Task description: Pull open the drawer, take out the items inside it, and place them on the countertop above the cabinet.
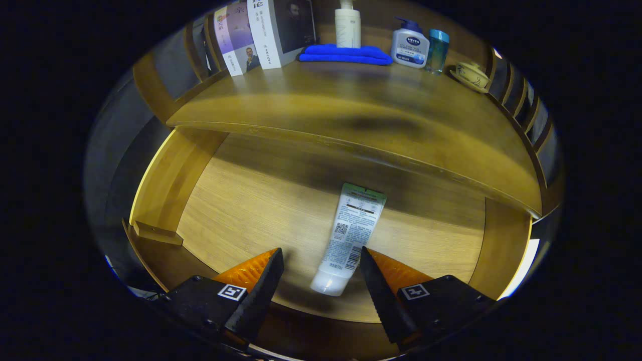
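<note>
The wooden drawer (pixel 235 200) stands pulled open below the countertop (pixel 351 115). On its floor lies a white tube (pixel 351 235) with a green crimped end pointing toward the cabinet and its white cap toward me. My gripper (pixel 320 260) hangs open above the drawer, its black and orange fingers (pixel 261 286) on either side of the tube's cap end. The right fingertip sits close beside the tube; neither finger presses on it.
Along the back of the countertop stand two books (pixel 266 35), a folded blue cloth (pixel 346 54) with a cream pump bottle (pixel 347 25) on it, a white lotion bottle (pixel 410 47), a blue glass (pixel 437 50) and a cup on a saucer (pixel 471 75). The drawer's side walls rise left and right.
</note>
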Motion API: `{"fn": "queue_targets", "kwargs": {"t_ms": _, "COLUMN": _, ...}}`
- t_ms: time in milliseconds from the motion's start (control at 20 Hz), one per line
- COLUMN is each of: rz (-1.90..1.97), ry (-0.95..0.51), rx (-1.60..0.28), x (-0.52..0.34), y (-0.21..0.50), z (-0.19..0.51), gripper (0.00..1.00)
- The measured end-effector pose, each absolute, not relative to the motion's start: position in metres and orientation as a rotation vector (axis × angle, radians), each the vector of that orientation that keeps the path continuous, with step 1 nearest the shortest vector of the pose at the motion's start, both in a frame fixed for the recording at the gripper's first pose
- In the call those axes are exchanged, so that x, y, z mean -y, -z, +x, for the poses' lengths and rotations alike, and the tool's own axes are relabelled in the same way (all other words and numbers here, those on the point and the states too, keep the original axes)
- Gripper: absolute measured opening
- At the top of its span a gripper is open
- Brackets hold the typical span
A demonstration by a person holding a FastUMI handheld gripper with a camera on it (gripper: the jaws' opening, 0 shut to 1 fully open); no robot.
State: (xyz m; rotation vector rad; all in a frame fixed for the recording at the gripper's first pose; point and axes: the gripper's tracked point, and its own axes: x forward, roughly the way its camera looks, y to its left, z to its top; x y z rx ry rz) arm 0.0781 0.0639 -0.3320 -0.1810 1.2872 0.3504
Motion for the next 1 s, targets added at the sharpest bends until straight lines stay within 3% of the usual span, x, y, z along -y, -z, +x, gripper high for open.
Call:
{"fn": "queue_targets", "kwargs": {"t_ms": 450, "rz": -0.189, "ry": -0.277, "rx": -1.384, "x": -0.048, "y": 0.361, "z": 0.085, "gripper": 0.91}}
{"fn": "queue_targets", "kwargs": {"t_ms": 550, "rz": -0.182, "ry": -0.262, "rx": -1.388, "x": -0.046, "y": 0.362, "z": 0.089, "gripper": 0.7}}
{"fn": "queue_targets", "kwargs": {"t_ms": 700, "rz": -0.171, "ry": -0.273, "rx": -1.404, "x": -0.046, "y": 0.36, "z": 0.088, "gripper": 0.52}}
{"fn": "queue_targets", "kwargs": {"t_ms": 800, "rz": -0.174, "ry": -0.303, "rx": -1.399, "x": -0.05, "y": 0.36, "z": 0.085, "gripper": 0.43}}
{"fn": "queue_targets", "kwargs": {"t_ms": 1000, "rz": -0.188, "ry": -0.379, "rx": -1.385, "x": -0.06, "y": 0.35, "z": 0.074, "gripper": 0.42}}
